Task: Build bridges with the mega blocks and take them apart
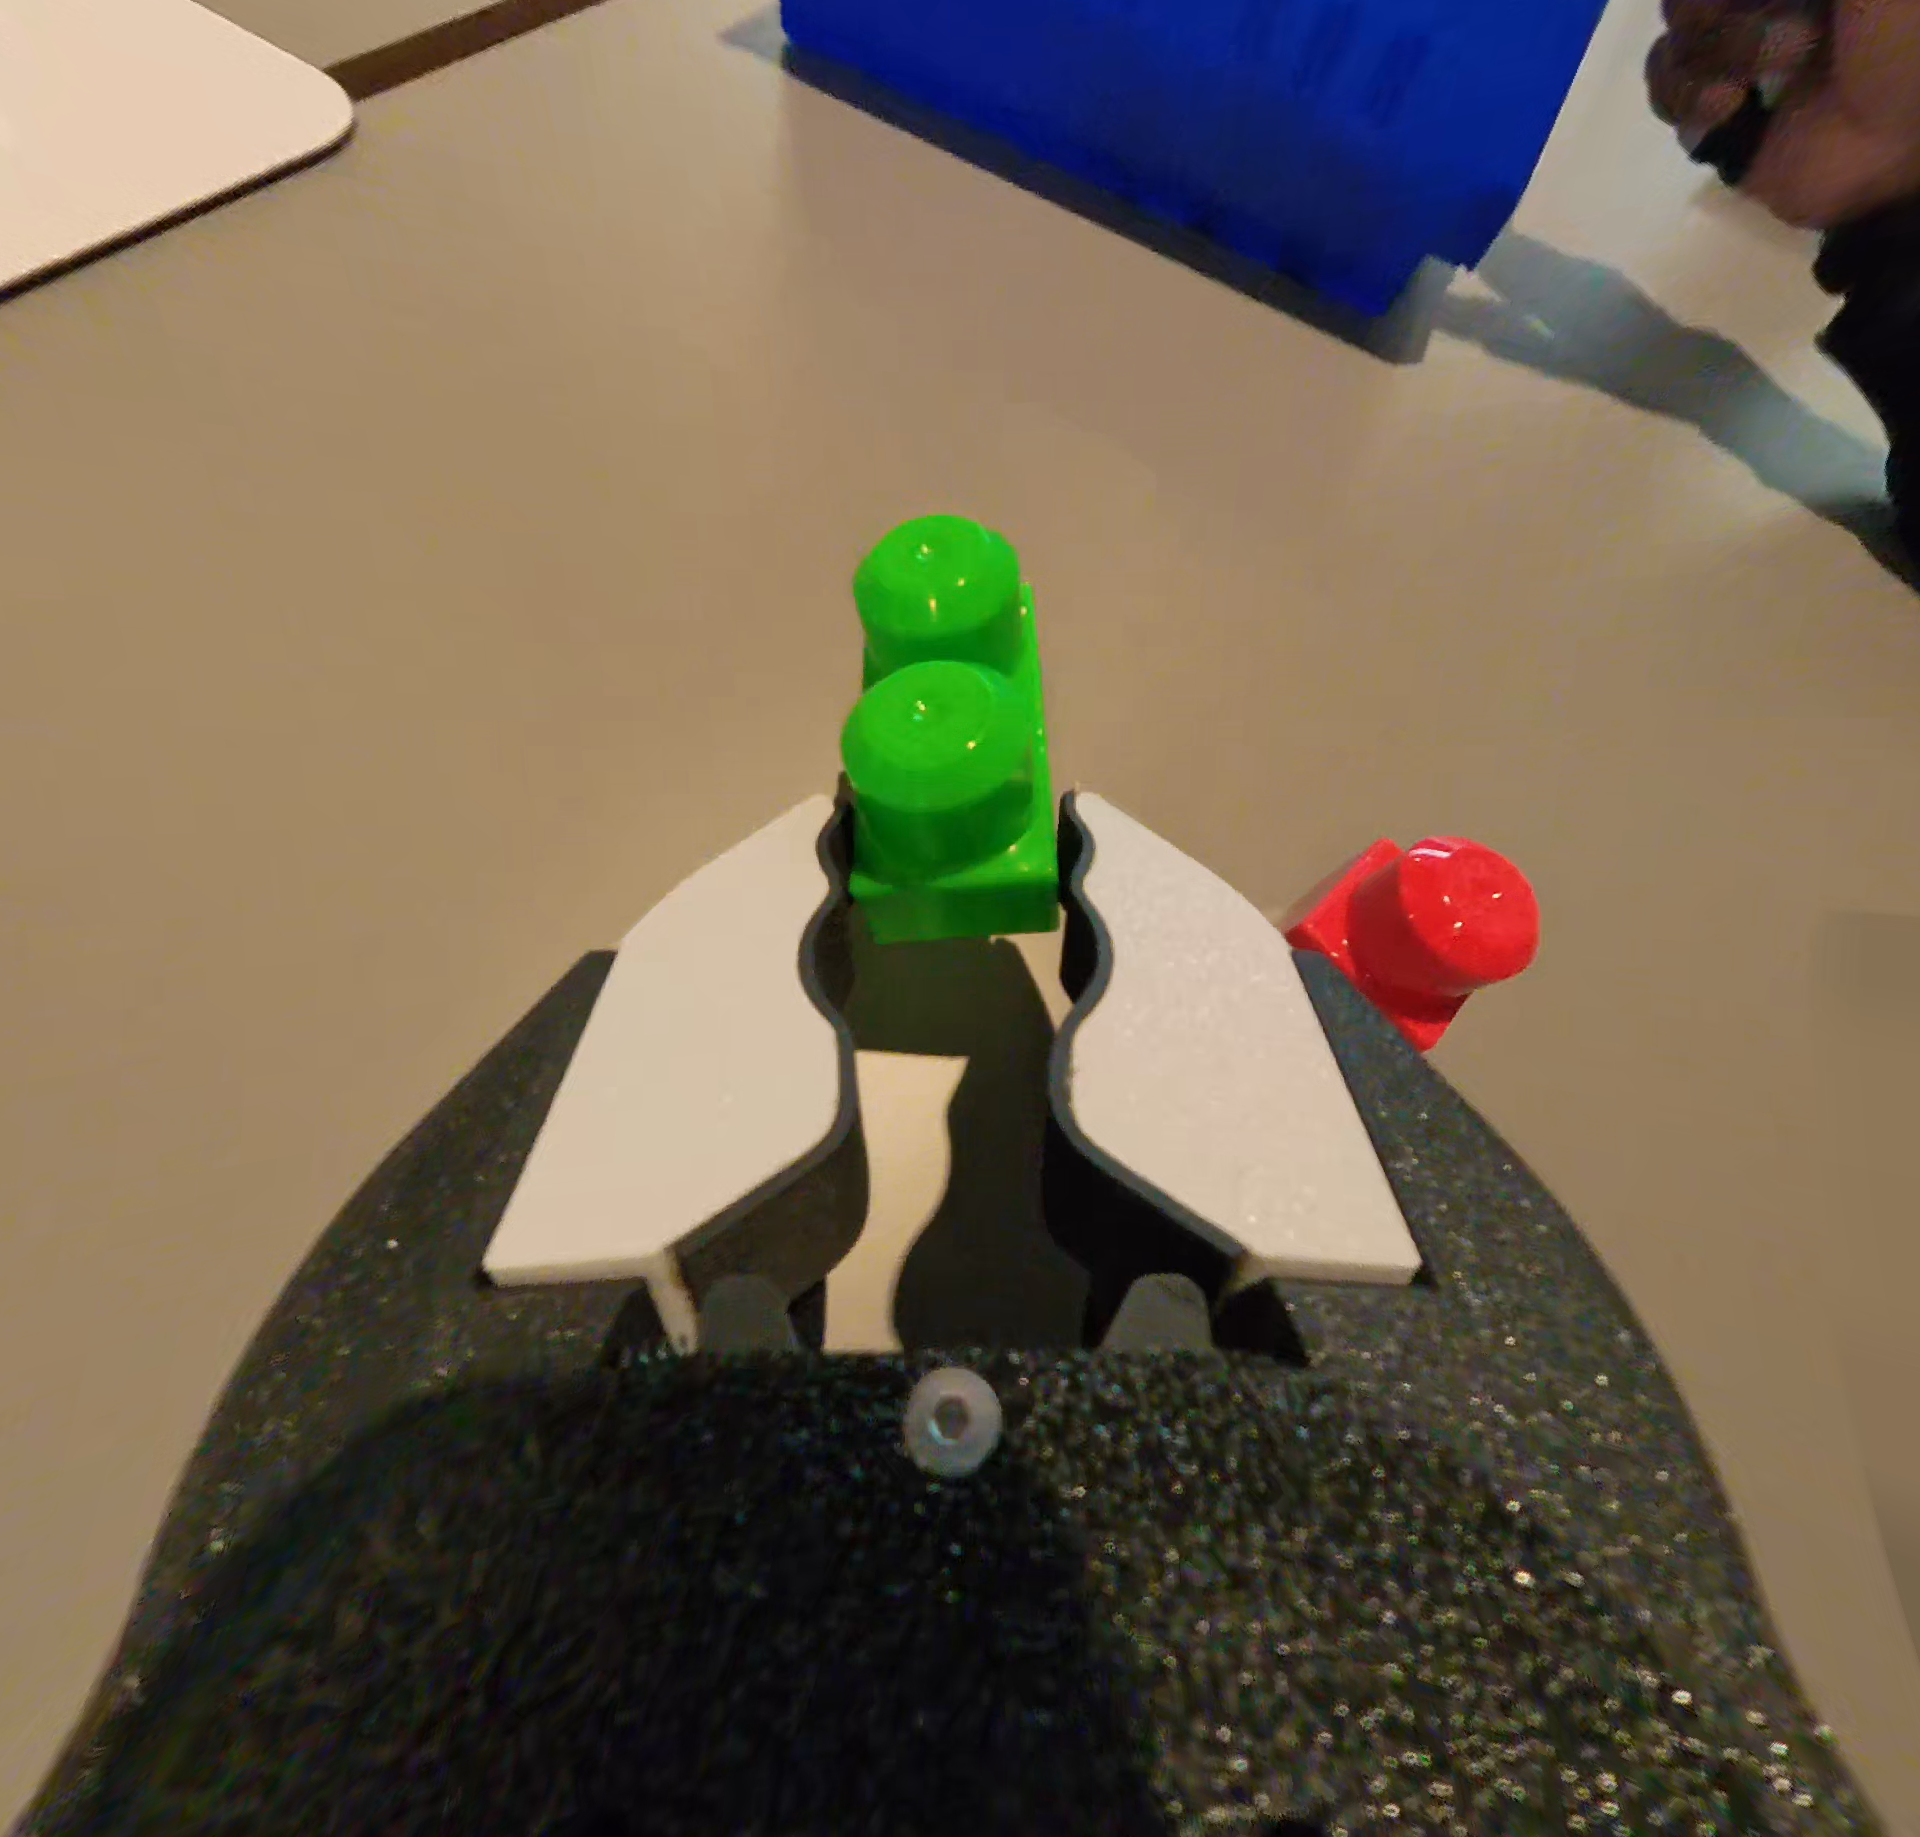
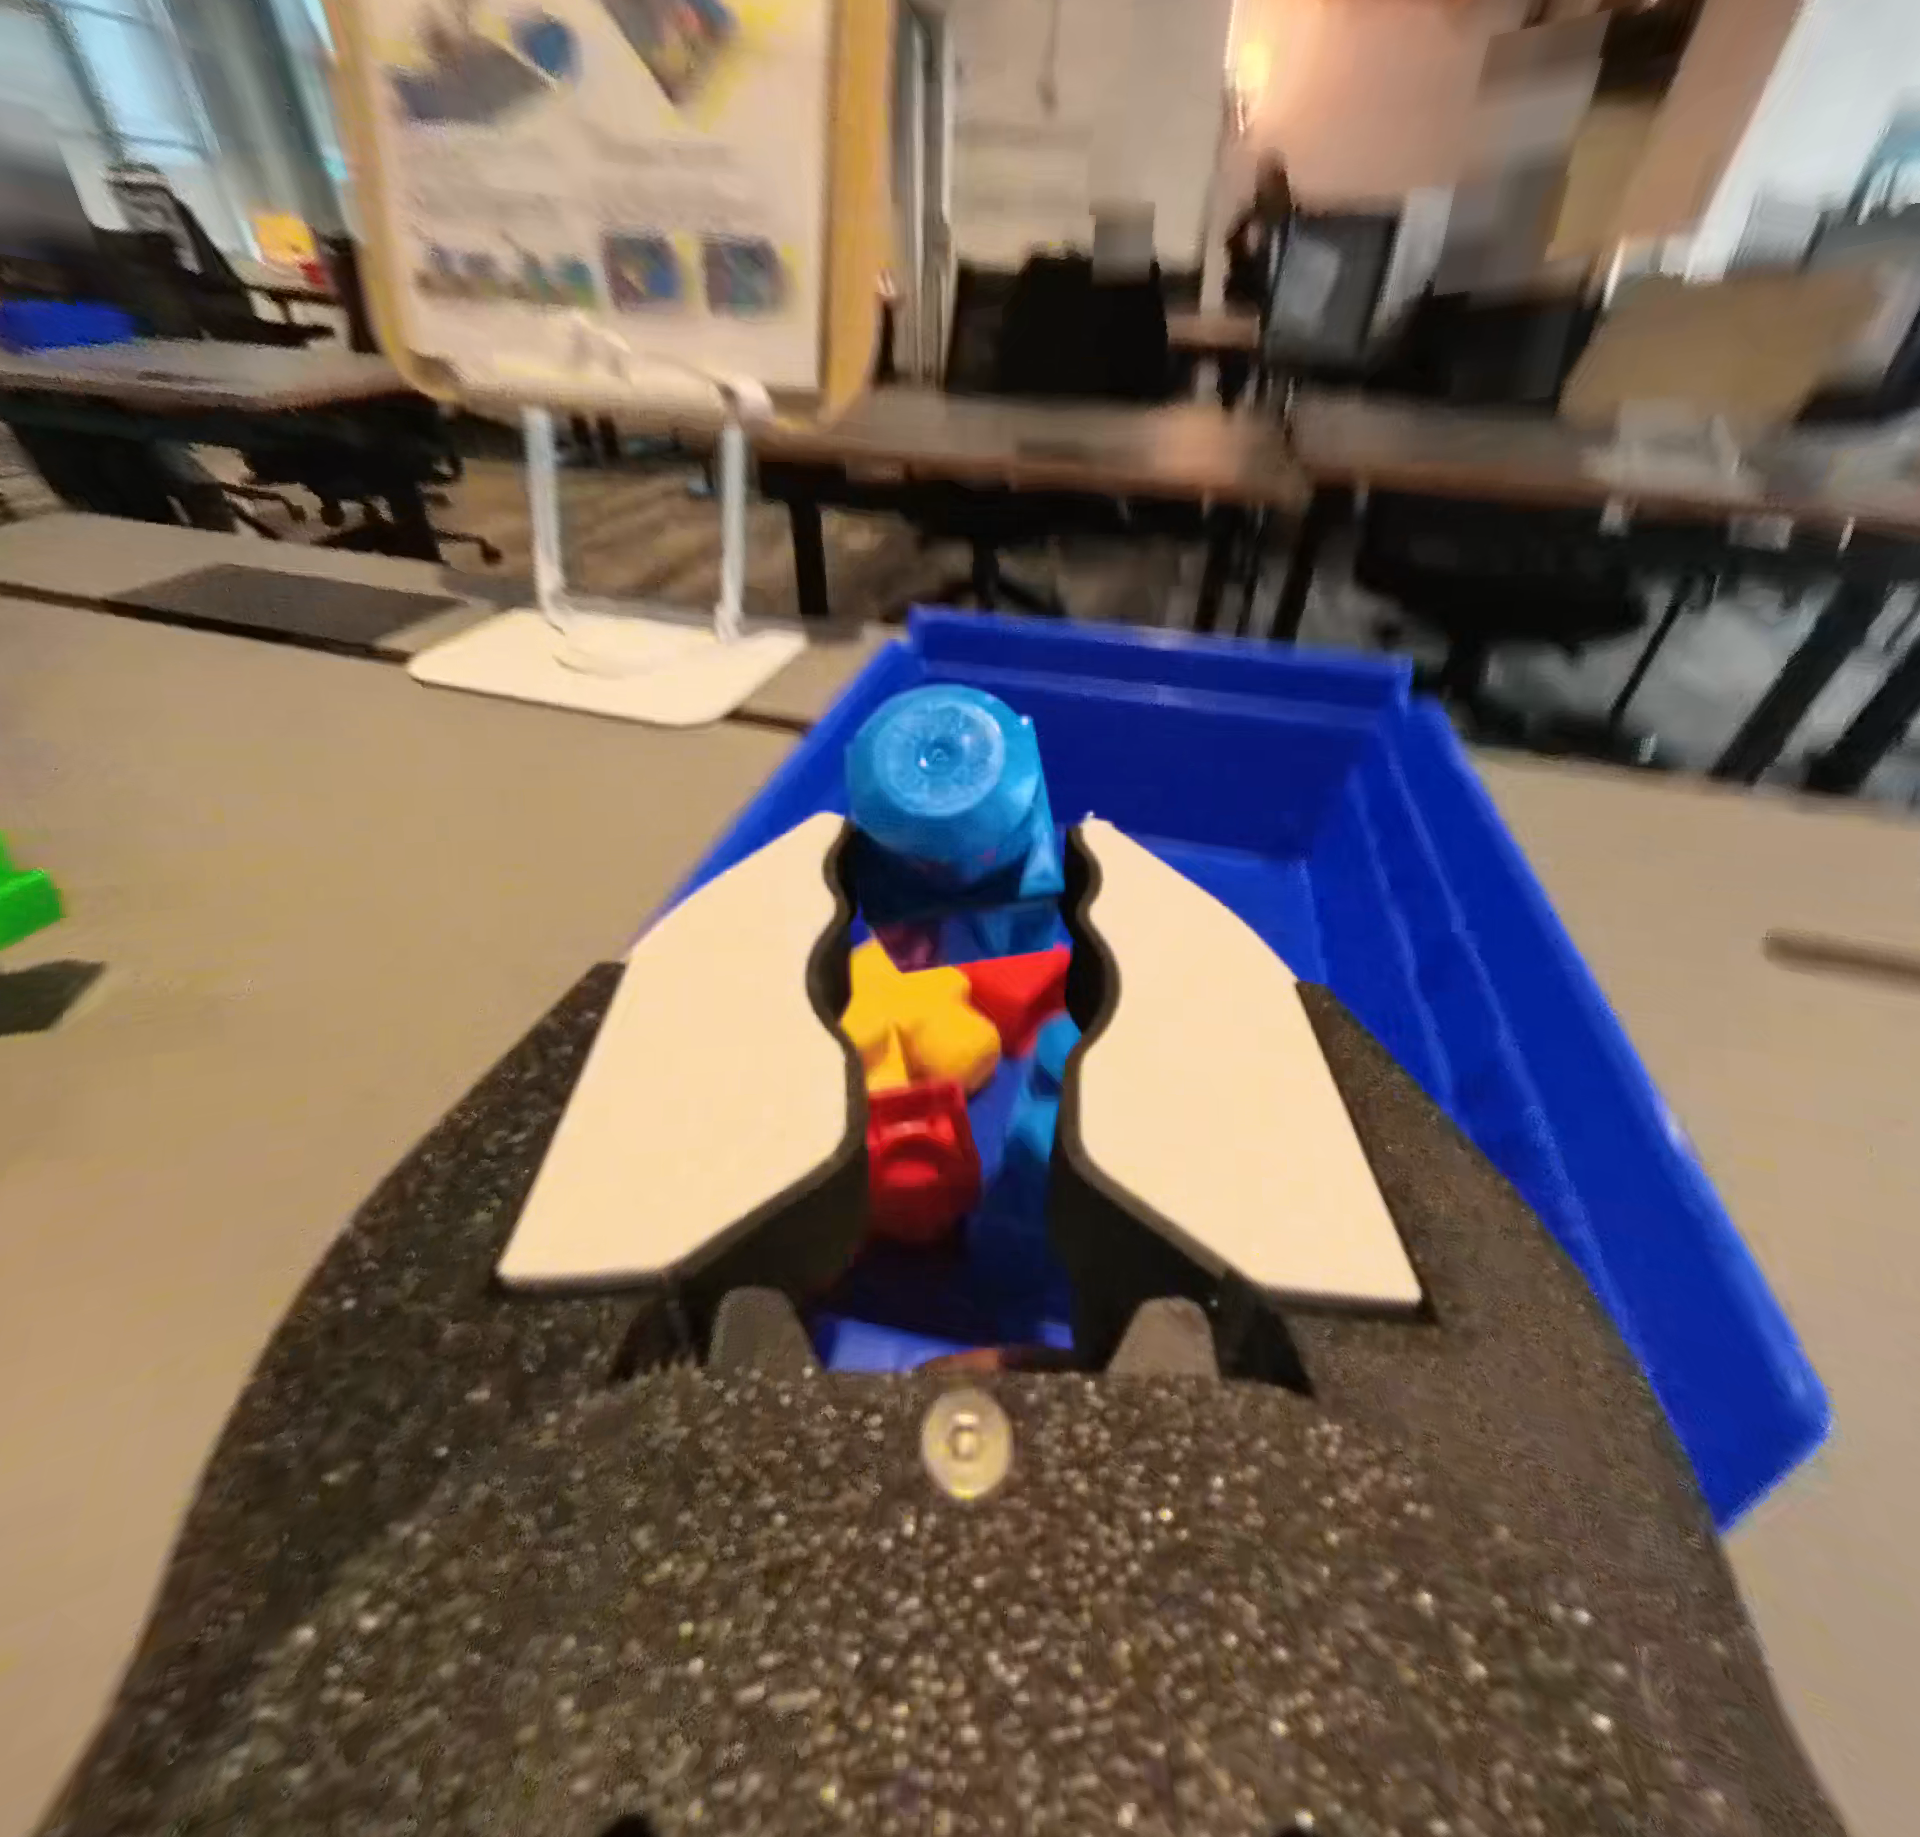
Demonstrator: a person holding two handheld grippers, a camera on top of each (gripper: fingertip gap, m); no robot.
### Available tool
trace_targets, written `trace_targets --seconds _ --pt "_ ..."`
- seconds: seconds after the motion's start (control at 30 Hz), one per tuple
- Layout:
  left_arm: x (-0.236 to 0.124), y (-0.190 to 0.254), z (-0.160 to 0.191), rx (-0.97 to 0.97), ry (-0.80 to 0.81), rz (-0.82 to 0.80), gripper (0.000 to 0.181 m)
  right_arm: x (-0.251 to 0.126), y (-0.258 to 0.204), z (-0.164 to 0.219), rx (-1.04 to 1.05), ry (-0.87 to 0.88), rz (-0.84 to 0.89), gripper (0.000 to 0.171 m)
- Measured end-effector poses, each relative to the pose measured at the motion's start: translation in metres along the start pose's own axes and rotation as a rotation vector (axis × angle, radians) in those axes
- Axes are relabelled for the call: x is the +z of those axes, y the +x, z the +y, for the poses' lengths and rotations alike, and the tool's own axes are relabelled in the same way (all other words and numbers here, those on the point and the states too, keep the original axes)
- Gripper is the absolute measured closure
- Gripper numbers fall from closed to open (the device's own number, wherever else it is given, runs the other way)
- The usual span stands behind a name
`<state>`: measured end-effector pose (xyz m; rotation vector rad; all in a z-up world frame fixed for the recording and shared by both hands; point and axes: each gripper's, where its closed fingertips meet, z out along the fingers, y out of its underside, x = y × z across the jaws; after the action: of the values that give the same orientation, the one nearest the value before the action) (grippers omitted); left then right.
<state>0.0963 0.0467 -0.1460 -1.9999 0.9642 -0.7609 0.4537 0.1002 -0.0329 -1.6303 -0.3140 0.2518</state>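
In the left wrist view, my left gripper [image 1: 954, 831] is shut on a green two-stud block [image 1: 951, 748] and holds it upright just above the beige table [image 1: 416, 592]. A red one-stud block [image 1: 1423, 930] lies tipped on its side on the table just right of the right finger. In the right wrist view, my right gripper [image 2: 956, 852] is shut on a light blue block [image 2: 951, 795], stud facing the camera, above the blue bin [image 2: 1455, 956]. Yellow [image 2: 920, 1024] and red [image 2: 920, 1153] blocks lie inside the bin. The green block's edge [image 2: 26, 899] shows at far left.
The blue bin [image 1: 1195, 94] stands at the far right of the table in the left wrist view. A person's hand [image 1: 1808, 73] is at the top right. A white stand base [image 1: 135, 114] lies at the far left; it holds a poster board [image 2: 613, 156]. The tips of one gripper are about 40 centimetres away from the tips of the other.
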Motion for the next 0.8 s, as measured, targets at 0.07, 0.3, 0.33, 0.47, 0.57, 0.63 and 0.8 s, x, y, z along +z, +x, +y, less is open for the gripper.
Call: trace_targets --seconds 0.07,0.3,0.33,0.47,0.57,0.63,0.8 --pt "0.003 0.003 0.002 0.016 -0.02 0.004 0.145 0.009 0.012 0.027 0.09 -0.118 0.005 0.133" --pt "0.002 0.008 0.0 0.03 -0.016 0.016 0.145 0.021 0.008 0.056 0.003 -0.284 0.073 0.122" --pt "0.001 0.008 -0.003 0.034 -0.001 0.014 0.145 0.019 0.006 0.046 -0.026 -0.244 0.085 0.121" --pt "-0.01 0.024 -0.024 0.106 0.114 0.065 0.145 0.002 -0.032 -0.014 -0.152 0.068 0.004 0.121" --pt "-0.017 0.053 -0.037 0.221 0.187 0.173 0.145 -0.025 -0.112 -0.047 -0.23 0.309 -0.339 0.133" --pt "-0.018 0.075 -0.037 0.304 0.194 0.261 0.145 -0.039 -0.168 -0.044 -0.22 0.328 -0.611 0.136" --pt "-0.01 0.108 -0.026 0.433 0.158 0.362 0.145 -0.031 -0.259 0.008 -0.221 0.074 -0.921 0.117"
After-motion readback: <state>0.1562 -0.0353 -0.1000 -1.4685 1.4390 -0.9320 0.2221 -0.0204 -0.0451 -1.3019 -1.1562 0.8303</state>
